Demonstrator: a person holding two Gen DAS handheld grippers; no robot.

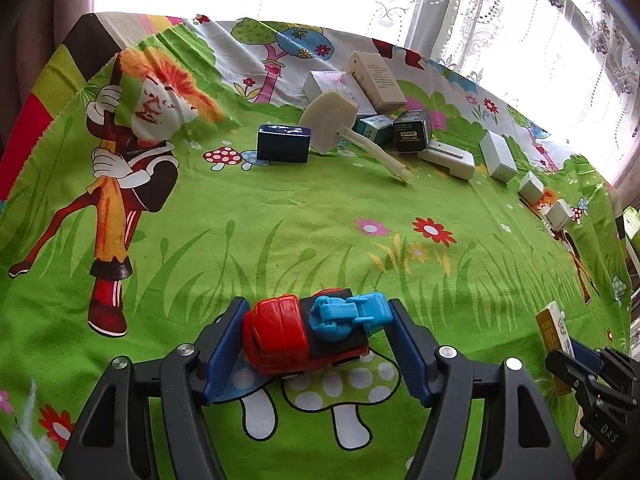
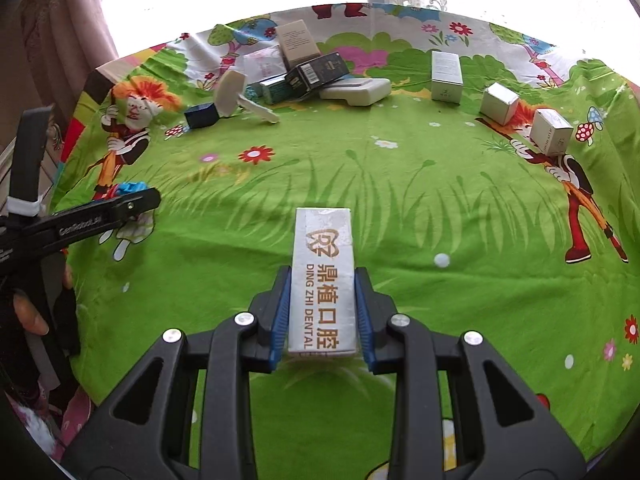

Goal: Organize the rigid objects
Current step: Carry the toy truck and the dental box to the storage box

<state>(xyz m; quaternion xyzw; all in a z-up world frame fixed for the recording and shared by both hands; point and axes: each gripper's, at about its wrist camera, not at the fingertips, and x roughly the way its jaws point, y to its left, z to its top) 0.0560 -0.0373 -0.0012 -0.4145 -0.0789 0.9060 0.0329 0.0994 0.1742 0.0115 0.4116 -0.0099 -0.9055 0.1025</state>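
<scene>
My left gripper (image 1: 316, 336) is shut on a red and blue toy truck (image 1: 308, 332), held low over the green cartoon cloth (image 1: 280, 232). My right gripper (image 2: 322, 320) is shut on a long white box (image 2: 323, 276) printed "DING ZHI DENTAL", which lies lengthwise between the fingers and points forward. That box (image 1: 554, 332) also shows at the right edge of the left wrist view. The left gripper with the toy (image 2: 128, 190) shows at the left of the right wrist view.
A pile at the far side holds a cream paddle-shaped piece (image 1: 332, 120), a dark blue box (image 1: 283, 143), a black box (image 1: 412, 130), a beige box (image 1: 376, 80) and a white flat case (image 1: 448, 158). Three small white boxes (image 2: 446, 76) stand far right. Curtains hang behind.
</scene>
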